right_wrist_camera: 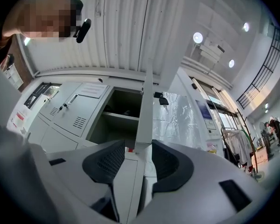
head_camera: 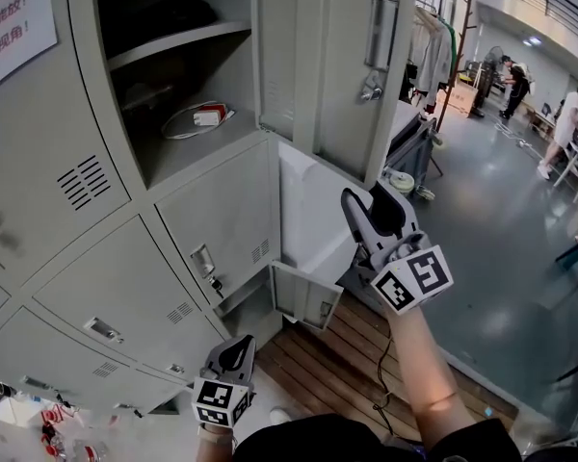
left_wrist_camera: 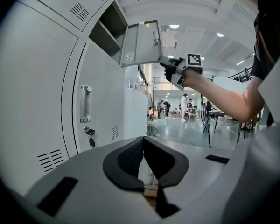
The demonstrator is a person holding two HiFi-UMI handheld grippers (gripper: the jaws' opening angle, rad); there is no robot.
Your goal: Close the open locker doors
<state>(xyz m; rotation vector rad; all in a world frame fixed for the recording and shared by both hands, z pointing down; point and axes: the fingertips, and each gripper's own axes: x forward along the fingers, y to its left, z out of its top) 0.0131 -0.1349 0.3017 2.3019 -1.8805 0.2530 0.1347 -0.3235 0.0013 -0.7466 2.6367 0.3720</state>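
A bank of grey lockers [head_camera: 87, 181] fills the left of the head view. One upper door [head_camera: 347, 65] stands swung out, and its compartment [head_camera: 197, 118] holds a coiled cable and a small red-and-white item. Below it a small lower door [head_camera: 303, 296] hangs open too. My right gripper [head_camera: 358, 205] is raised just under the upper door's bottom corner. In the right gripper view the door's edge [right_wrist_camera: 146, 106] lines up between the open jaws of that gripper [right_wrist_camera: 139, 160], and the pads are not pressing on it. My left gripper [head_camera: 236, 346] hangs low near the bottom lockers, shut and empty [left_wrist_camera: 143, 146].
Closed doors with handles and keys [head_camera: 207, 263] lie left of the open ones. A strip of wooden planks [head_camera: 318, 354] runs at the lockers' foot. A cart [head_camera: 409, 152] and a clothes rack [head_camera: 433, 46] stand behind the open door. People [head_camera: 568, 114] are far off in the hall.
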